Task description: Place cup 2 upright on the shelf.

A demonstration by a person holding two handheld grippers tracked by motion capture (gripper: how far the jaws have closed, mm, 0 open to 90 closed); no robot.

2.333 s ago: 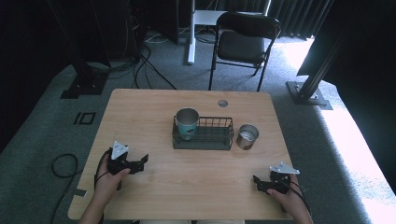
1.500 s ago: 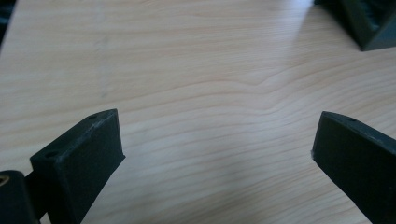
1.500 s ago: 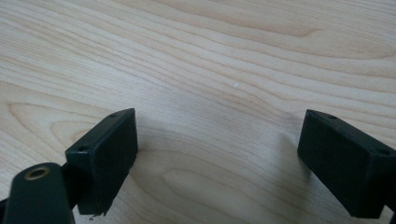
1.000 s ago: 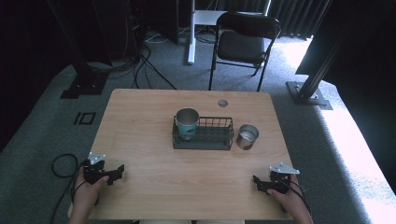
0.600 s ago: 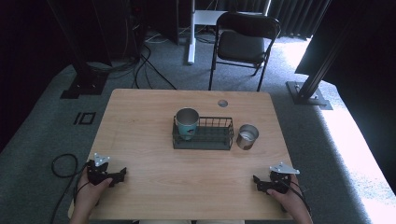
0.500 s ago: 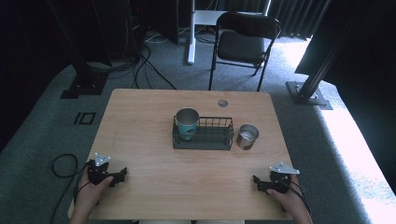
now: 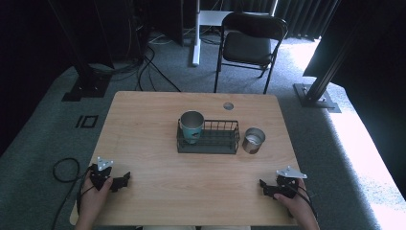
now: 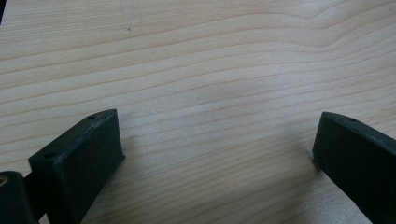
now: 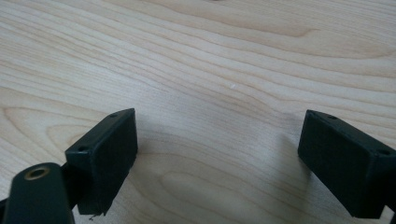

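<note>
Green cup (image 7: 192, 125) inside wire basket (image 7: 208, 143), high view alone.

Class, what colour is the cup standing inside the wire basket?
The cup is teal with a silvery inside, clearest in the high view.

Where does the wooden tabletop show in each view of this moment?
High view: the wooden tabletop is mid-frame, with the left gripper at its near left corner and the right gripper at its near right.
Left gripper view: tabletop under and beyond the open jaws.
Right gripper view: tabletop under and beyond the open jaws.
Shared landmark: the pale wood grain.
</note>
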